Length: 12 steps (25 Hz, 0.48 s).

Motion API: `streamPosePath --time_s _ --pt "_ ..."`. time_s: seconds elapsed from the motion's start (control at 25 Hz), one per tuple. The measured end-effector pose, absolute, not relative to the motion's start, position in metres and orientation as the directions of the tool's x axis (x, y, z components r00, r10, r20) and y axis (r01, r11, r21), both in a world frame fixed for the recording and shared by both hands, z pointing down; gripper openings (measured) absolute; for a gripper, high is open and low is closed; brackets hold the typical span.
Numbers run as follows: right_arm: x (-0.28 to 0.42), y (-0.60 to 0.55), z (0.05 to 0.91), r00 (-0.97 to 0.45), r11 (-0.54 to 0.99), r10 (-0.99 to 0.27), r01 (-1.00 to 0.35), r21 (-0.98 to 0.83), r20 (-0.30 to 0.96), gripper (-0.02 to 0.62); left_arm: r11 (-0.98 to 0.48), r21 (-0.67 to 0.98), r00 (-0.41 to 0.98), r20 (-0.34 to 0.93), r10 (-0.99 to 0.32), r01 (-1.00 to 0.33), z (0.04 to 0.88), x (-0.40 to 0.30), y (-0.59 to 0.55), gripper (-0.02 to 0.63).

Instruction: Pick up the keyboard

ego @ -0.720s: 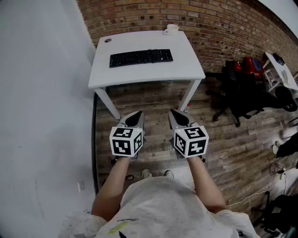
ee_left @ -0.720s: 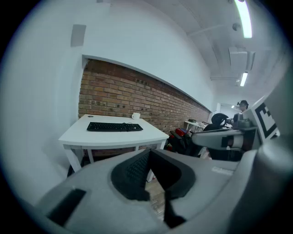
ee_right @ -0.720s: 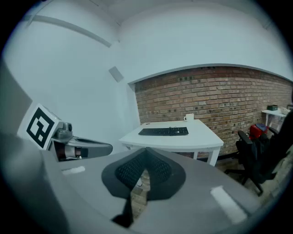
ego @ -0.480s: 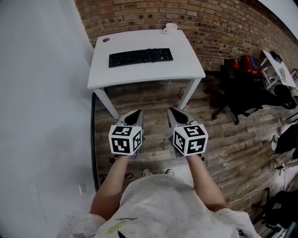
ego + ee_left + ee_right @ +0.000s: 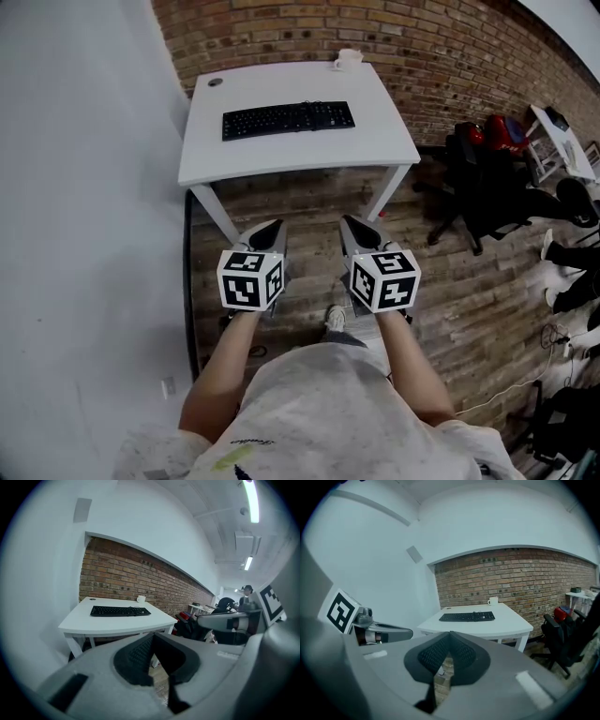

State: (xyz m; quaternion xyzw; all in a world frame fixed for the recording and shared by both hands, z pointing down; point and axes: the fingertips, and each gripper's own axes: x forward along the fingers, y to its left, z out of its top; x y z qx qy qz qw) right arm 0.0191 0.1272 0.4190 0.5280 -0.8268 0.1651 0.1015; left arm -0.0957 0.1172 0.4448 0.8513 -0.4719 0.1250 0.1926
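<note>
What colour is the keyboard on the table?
Black. The keyboard shows best in the head view, against the white table.

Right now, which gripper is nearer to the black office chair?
Right. The right gripper hangs left of the black office chair; the left gripper is farther left, beyond it.

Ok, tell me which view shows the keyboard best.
The head view: it looks down on the keyboard, showing its whole outline on the white table. Both gripper views show it small, at a shallow angle.
</note>
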Motion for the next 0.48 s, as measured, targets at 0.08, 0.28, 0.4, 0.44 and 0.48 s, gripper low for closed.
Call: streamPosePath --time_s 0.08,0.28,0.4,0.44,0.48 --pt "0.020 0.120 0.421 -0.422 0.387 -0.839 -0.907 -0.168 0.342 0.008 -0.479 0.209 0.522 0.397 -0.755 -0.853 0.447 -0.097 0.110 -0.008" --pt "0.024 0.094 0.431 -0.427 0.388 -0.836 -0.904 -0.178 0.346 0.008 -0.466 0.206 0.508 0.403 -0.761 -0.861 0.454 -0.098 0.085 -0.008" --pt "0.027 0.074 0.436 -0.435 0.394 -0.830 -0.900 -0.185 0.348 0.008 -0.458 0.213 0.505 0.392 -0.769 -0.863 0.457 -0.096 0.066 -0.008" --pt "0.029 0.066 0.438 -0.438 0.396 -0.828 -0.899 -0.188 0.349 0.008 -0.456 0.216 0.505 0.385 -0.772 -0.863 0.456 -0.094 0.058 -0.008" --pt "0.031 0.057 0.439 -0.443 0.400 -0.825 -0.896 -0.192 0.351 0.008 -0.453 0.215 0.502 0.383 -0.776 -0.865 0.456 -0.092 0.050 -0.008"
